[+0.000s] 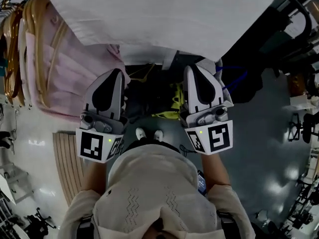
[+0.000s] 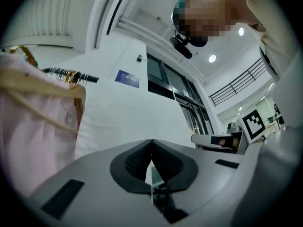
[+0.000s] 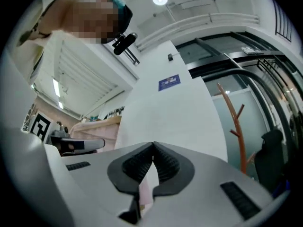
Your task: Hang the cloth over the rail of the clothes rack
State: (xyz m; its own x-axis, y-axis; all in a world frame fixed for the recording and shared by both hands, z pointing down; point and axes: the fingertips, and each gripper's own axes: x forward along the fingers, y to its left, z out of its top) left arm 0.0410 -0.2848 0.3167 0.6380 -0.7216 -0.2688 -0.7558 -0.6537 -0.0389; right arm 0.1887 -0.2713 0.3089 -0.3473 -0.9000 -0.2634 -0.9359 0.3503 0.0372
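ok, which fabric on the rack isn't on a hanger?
The wide plain white cloth, a flat sheet with no hanger showing; the pink garments left of it hang on tan hangers.

The cloth [image 1: 164,19] is plain white and smooth. It hangs spread out as one broad, flat sheet with hardly a crease. In the head view it fills the top edge, and its lower hem slants a little, dipping to a corner at the right. The rail [image 2: 87,77] is a thin dark bar, roughly level, and it meets the cloth's left edge. Whether the cloth's top lies over it cannot be told.
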